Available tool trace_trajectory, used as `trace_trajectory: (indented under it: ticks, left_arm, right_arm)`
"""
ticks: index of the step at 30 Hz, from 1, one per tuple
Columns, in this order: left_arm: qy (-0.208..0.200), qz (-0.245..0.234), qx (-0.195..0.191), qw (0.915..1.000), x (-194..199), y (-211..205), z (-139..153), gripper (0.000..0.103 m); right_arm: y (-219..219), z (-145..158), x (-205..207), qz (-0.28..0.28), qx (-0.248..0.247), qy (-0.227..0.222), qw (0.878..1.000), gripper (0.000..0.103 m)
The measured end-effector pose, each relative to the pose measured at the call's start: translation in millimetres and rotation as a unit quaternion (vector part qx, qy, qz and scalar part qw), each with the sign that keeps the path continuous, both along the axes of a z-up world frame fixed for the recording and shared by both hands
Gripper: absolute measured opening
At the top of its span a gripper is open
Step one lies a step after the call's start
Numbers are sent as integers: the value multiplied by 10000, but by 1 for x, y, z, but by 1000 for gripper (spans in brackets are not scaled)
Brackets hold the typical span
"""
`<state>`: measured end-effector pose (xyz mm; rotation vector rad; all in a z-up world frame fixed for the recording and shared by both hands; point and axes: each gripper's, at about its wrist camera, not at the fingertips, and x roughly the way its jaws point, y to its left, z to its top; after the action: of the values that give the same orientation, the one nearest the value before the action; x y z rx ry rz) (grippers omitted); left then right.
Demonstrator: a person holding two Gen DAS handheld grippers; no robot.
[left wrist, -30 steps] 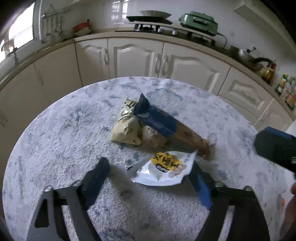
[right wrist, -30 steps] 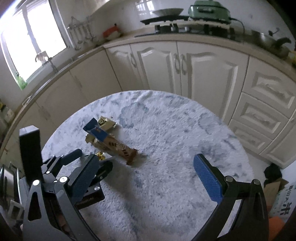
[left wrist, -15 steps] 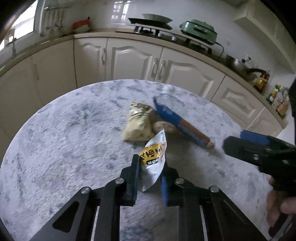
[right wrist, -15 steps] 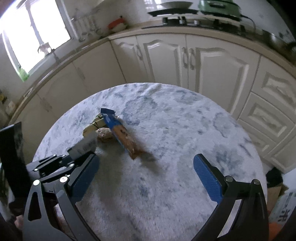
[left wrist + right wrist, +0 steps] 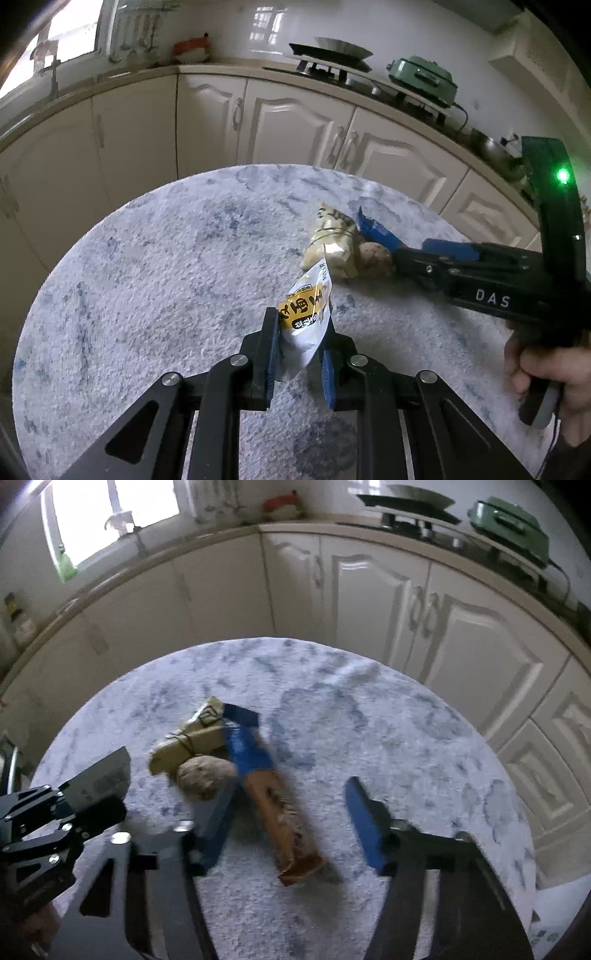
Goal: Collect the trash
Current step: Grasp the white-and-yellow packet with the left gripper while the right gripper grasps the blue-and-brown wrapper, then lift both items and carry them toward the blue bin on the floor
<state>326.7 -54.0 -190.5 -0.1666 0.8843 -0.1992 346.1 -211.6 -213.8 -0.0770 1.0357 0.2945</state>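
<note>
My left gripper (image 5: 298,334) is shut on a white and yellow snack wrapper (image 5: 304,314) and holds it above the round grey-blue table (image 5: 147,280). The wrapper also shows in the right wrist view (image 5: 101,781), held by the left gripper (image 5: 79,812). My right gripper (image 5: 291,812) is open, its fingers on either side of a long blue and brown wrapper (image 5: 264,779) that lies on the table. A beige packet (image 5: 192,738) and a crumpled brown ball (image 5: 205,777) lie next to it. In the left wrist view the right gripper (image 5: 436,254) reaches the pile (image 5: 332,243).
White kitchen cabinets (image 5: 295,125) curve behind the table, with a stove (image 5: 332,59) and a green appliance (image 5: 421,77) on the counter. A window (image 5: 110,513) is at the far left. A hand (image 5: 543,384) holds the right gripper's handle.
My left gripper closed on the white and yellow wrapper and lifted it off the table. My right gripper moved down and forward so its open fingers straddle the blue and brown wrapper.
</note>
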Motion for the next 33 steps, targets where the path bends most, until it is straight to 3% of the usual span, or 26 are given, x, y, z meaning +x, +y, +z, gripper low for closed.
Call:
trace_trajectory:
  ticks: [2, 7, 11, 21, 33]
  left_arm:
    - [-7, -7, -22, 10000, -5, 0, 0, 16]
    - [-22, -31, -72, 10000, -19, 1, 3, 16]
    - [-35, 27, -96, 9999, -28, 4, 7, 16]
    - [-182, -44, -111, 9998, -48, 1, 25, 16]
    - [-721, -585, -168, 9955, -83, -45, 77, 16]
  right_arm:
    - [4, -7, -5, 129, -24, 139, 9998, 35]
    - [5, -8, -8, 85, -20, 11, 10000, 32]
    - [2, -9, -5, -53, 136, -16, 9999, 14]
    - [-32, 12, -61, -652, 992, -72, 9929, 14]
    - [-87, 90, -155, -1315, 1241, -925, 9792, 14]
